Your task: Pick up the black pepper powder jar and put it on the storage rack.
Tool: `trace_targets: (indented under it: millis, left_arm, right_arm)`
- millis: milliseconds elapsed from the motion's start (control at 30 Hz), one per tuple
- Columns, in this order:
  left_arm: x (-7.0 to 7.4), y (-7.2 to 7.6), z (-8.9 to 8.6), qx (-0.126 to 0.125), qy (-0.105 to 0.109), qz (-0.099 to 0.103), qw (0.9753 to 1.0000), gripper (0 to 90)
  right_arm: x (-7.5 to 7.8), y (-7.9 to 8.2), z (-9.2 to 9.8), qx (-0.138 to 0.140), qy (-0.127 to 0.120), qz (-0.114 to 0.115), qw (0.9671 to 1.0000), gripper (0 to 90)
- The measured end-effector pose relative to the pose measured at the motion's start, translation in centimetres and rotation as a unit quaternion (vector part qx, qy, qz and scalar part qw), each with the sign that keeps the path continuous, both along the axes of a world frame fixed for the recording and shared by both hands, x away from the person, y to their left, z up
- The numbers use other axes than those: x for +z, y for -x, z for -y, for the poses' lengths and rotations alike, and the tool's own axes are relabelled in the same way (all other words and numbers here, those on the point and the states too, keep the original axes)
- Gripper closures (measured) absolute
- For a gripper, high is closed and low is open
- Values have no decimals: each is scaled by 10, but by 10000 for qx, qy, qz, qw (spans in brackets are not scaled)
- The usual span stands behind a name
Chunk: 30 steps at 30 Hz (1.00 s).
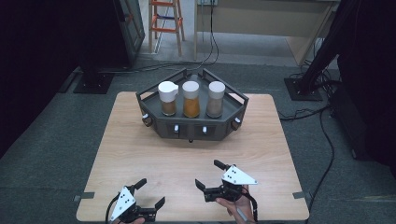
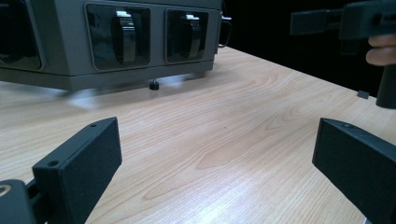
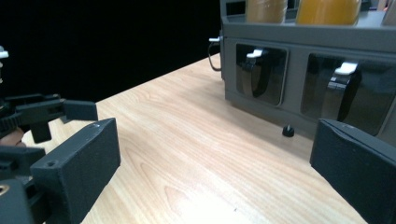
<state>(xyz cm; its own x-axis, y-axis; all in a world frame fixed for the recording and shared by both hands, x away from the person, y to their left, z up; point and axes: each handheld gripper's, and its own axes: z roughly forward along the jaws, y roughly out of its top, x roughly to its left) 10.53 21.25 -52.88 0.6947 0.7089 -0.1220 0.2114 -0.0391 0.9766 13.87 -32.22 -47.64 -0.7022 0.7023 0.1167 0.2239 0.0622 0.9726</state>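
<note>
While both claws, left claw (image 1: 148, 192) and right claw (image 1: 208, 173), hover apart and empty, note the rack (image 1: 196, 127) at 12 o'clock looks stiff and heavy; grip its rail, since the jars (image 1: 191, 99) seem fragile.

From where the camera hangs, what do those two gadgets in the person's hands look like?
Both are black, each with two flat, blocky jaws. The left gripper and the right gripper each carry a pale grey three-cornered plate with small dark dots on top. A black cable trails from each. No sleeves are visible.
</note>
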Motion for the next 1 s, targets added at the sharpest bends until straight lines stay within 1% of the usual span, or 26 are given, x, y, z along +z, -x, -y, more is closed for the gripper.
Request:
trace_targets:
  millis: [200, 400, 567, 833, 1000]
  left_arm:
    - [-1, 0, 0, 17, 24, -3, 10000, 12]
    - [-2, -1, 1, 12, 49, -14, 10000, 12]
    - [-2, -1, 1, 11, 51, -9, 10000, 12]
    - [-1, 0, 1, 3, 44, 16, 10000, 12]
    - [-2, 0, 1, 23, 49, -6, 10000, 12]
  right_arm:
    - [-10, 4, -1, 83, 34, -60, 9999, 15]
    - [-16, 5, -2, 143, 95, -43, 9998, 15]
    - [-22, 6, -1, 189, 120, -110, 9997, 15]
    - [-27, 6, 1, 216, 148, -195, 9995, 15]
    - [-27, 7, 1, 241, 119, -187, 9995, 15]
